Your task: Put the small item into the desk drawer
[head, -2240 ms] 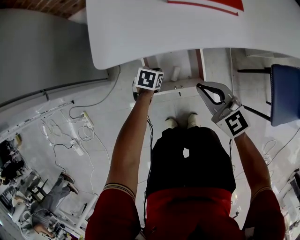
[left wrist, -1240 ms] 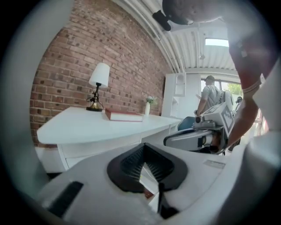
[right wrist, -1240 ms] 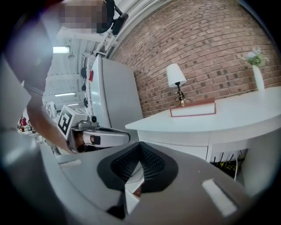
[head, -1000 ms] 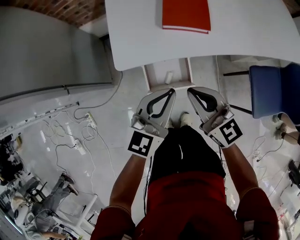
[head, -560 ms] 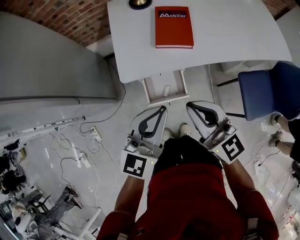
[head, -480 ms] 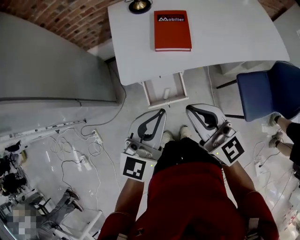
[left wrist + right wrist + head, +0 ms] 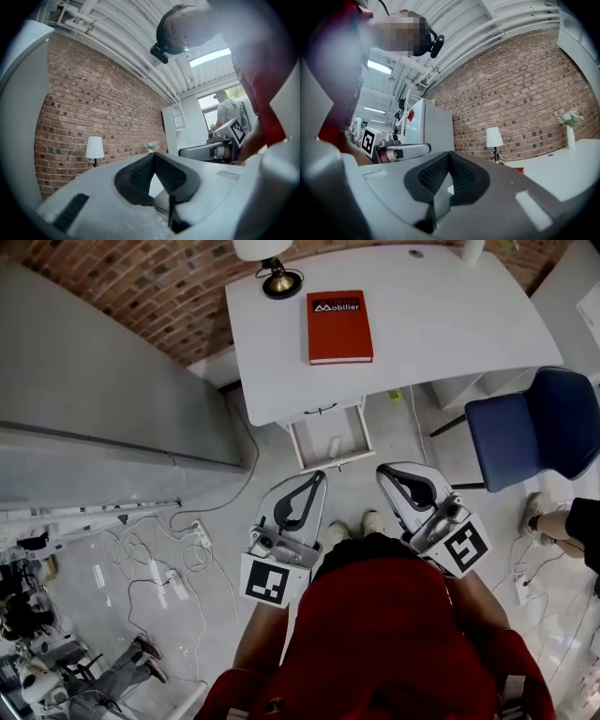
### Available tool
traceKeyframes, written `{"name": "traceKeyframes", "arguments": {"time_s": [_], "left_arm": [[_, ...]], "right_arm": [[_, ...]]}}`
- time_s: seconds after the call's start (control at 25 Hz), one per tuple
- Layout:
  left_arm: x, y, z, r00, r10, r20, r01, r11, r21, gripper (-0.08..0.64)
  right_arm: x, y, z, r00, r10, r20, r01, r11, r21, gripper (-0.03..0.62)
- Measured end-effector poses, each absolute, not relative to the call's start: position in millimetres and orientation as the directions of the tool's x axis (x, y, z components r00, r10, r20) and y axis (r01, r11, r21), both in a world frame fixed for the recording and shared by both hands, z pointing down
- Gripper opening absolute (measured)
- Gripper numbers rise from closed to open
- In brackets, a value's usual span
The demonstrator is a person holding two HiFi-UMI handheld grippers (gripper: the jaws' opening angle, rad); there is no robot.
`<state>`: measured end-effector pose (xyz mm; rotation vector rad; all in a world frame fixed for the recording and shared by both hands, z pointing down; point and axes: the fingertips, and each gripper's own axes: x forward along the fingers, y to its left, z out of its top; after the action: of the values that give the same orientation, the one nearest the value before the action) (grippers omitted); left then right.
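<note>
The white desk [image 7: 441, 315] stands ahead of me with its drawer [image 7: 330, 442] pulled out. A small white item [image 7: 334, 445] lies inside the drawer. My left gripper [image 7: 321, 477] is held low near my body, short of the drawer, shut and empty. My right gripper [image 7: 383, 470] hovers beside it, to the drawer's right, also shut with nothing in it. In the left gripper view the pads [image 7: 154, 174] meet at a point, and the right gripper view shows its pads [image 7: 449, 173] meeting the same way.
A red book [image 7: 339, 326] and a lamp [image 7: 277, 268] sit on the desk top. A blue chair [image 7: 530, 427] stands at the right. A grey cabinet [image 7: 103, 381] fills the left, with cables [image 7: 159, 549] on the floor. Behind is a brick wall [image 7: 141, 277].
The left gripper has come back from the drawer to beside the right one. The view has pulled away, so the desk sits farther off and shows the book and lamp.
</note>
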<state>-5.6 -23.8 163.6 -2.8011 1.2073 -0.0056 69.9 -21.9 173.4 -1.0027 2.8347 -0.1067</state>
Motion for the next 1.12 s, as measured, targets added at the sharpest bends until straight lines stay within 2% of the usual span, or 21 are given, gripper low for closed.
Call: {"name": "traceKeyframes", "arguments": {"time_s": [0.48, 1.12], "left_arm": [[-4.2, -0.1, 166.2, 0.704, -0.71, -0.005, -0.705, -0.699, -0.123, 0.005], [-25.4, 0.3, 159.3, 0.688, -0.724, -0.049, -0.724, -0.683, -0.097, 0.005]], "right_arm": [[64.5, -3.8, 168.8, -0.777, -0.622, -0.101, -0.615, 0.783, -0.095, 0.011], [55.5, -2.1, 172.2, -0.779, -0.624, -0.059, -0.621, 0.781, -0.072, 0.011]]}}
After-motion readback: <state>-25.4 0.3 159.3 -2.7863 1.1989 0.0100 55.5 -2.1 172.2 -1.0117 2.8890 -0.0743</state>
